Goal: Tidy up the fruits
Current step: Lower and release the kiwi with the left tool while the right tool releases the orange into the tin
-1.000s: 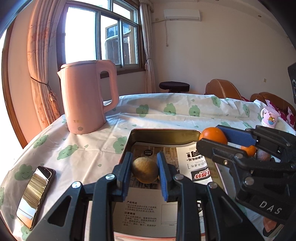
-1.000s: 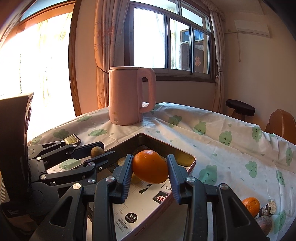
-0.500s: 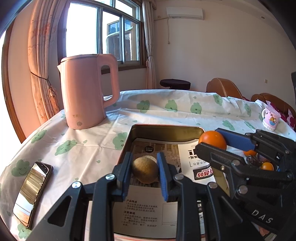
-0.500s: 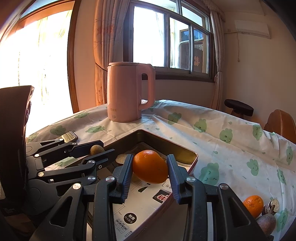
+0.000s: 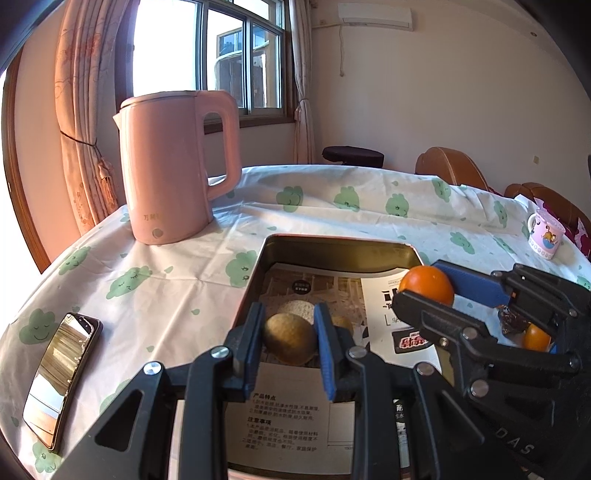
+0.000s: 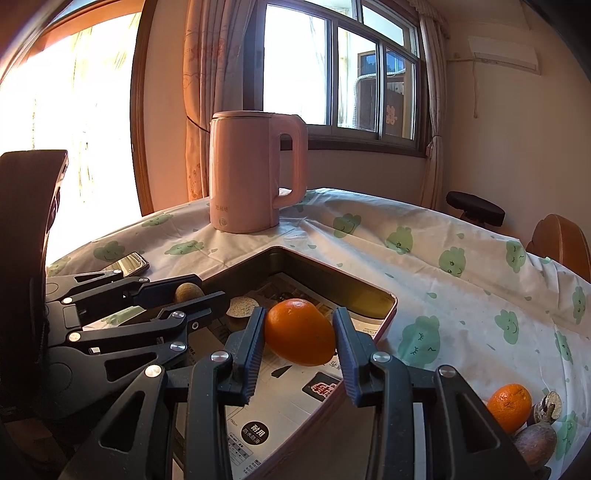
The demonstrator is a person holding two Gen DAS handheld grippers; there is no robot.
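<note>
Well, I see my left gripper (image 5: 289, 341) pinching a kiwi (image 5: 290, 342) and my right gripper (image 6: 300, 338) pinching an orange (image 6: 300, 336), both inside the tray's rim (image 5: 332, 243); its far corner lies bare.

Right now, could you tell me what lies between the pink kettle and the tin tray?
Only bare tablecloth separates the pink kettle from the tin tray; both wrist views show it.

A lived-in home room is shown: a tabletop (image 6: 424, 258) covered by a cloud-print cloth, a pink kettle (image 6: 255, 173), curtains (image 5: 79, 110) tied beside a window (image 6: 332, 66), a wall air conditioner (image 5: 375, 13), wooden chairs (image 5: 447, 170) and a child's mug (image 5: 546, 236).
</note>
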